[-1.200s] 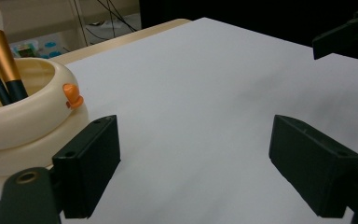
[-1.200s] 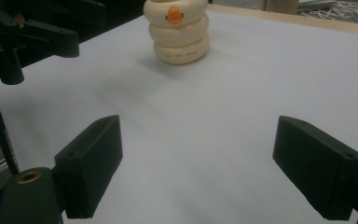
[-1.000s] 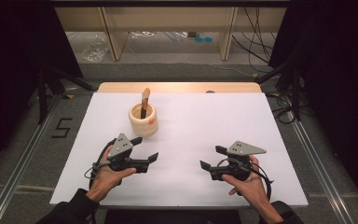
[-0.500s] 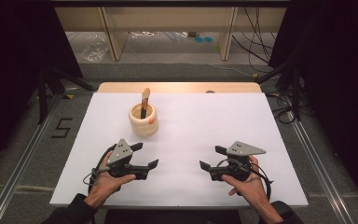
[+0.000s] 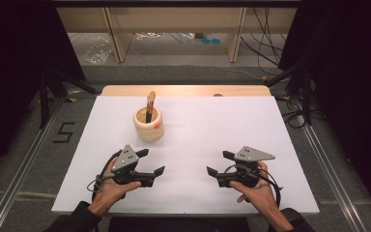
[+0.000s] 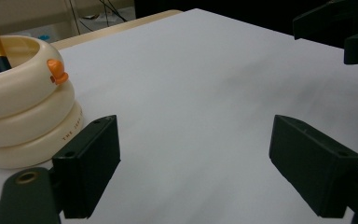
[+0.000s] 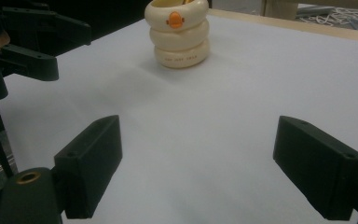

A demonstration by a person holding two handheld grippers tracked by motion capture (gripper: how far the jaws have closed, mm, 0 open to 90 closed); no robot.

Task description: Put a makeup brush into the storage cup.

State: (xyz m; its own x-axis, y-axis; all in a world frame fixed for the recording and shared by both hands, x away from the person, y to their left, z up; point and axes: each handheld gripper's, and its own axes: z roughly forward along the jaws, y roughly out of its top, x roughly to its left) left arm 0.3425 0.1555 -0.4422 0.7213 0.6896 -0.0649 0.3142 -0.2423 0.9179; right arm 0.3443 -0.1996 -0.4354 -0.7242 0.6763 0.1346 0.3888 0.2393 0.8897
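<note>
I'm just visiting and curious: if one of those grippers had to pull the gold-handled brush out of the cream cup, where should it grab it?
Probably the gold handle where it sticks up above the rim of the cup. The brush stands nearly upright and the cup walls hide its lower part, so coming down from above with the jaws either side of the handle looks best. The left gripper is nearer and open.

Even, soft light from above falls on the white sheet-covered surface [image 5: 212,140], bright without glare, while the surroundings sink into near black. The cream ringed ceramic holder [image 7: 179,32] casts a faint shadow. In both gripper views the near black fingers [image 6: 88,163] look soft and slightly blurred.
</note>
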